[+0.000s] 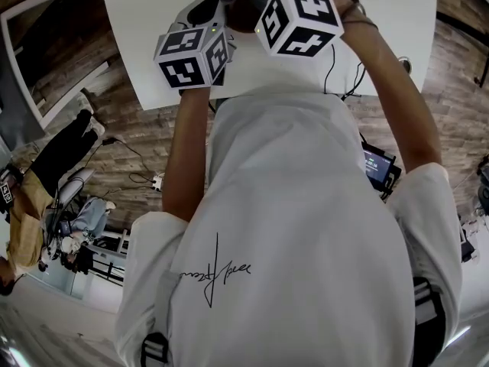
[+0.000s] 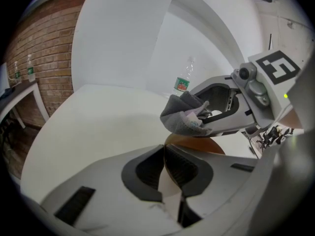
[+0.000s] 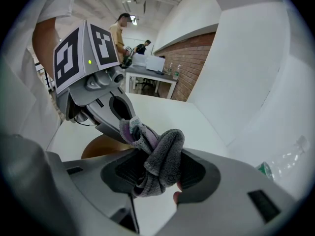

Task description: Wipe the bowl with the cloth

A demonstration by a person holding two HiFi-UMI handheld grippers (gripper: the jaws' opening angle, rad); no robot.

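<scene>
Wiping step in hand, or just about to be. Bowl (image 2: 197, 144), brown, sits on the white table (image 2: 98, 127) toward its near edge, directly under both grippers; the head view hides it behind the marker cubes (image 1: 192, 56). Left gripper (image 2: 165, 173): jaws nearly together on what reads as the bowl's near rim, a thin pale strip pinched between the pads, so its job looks like steadying the bowl. Right gripper (image 3: 157, 173): jaws clamped on the cloth (image 3: 160, 159), grey, bunched into a wad that bulges out past the tips. From the left gripper view the wad hangs over the bowl's far side, very near it; cannot tell whether cloth and bowl touch. Both grippers point steeply down, close together, tips almost meeting over the bowl. Bottle (image 2: 183, 82) stands toward the far edge of the table, well apart, no concern. Judgement: task is early to mid, with no sign either way of how much of the bowl is wiped. Next move calls for pressing the wad down onto the inside wall and sweeping it round, while the left grip holds the rim firm so the bowl does not slide or tip. The right jaws must stay clear of the left jaws, as the room between them is tight, and the loose cloth must not snag on them.
</scene>
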